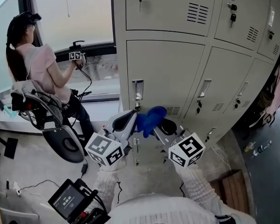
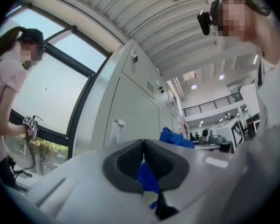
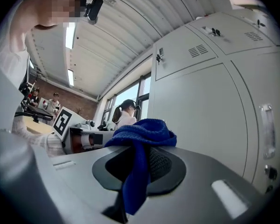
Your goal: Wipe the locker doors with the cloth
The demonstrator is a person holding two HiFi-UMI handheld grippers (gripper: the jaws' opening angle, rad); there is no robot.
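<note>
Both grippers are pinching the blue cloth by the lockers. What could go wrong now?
1. The left gripper seems to pinch only a thin bit of the blue cloth. It could slip out if the right gripper tugs away.
2. A key hangs from the locker door right by the cloth. Wiping there might snag it.

To my left a big window (image 1: 74, 13) lets daylight onto the pale grey floor (image 1: 30, 160); above me a ribbed ceiling (image 3: 121, 36) carries strip lights (image 3: 70, 34), with a brick wall (image 3: 70, 99) far back
</note>
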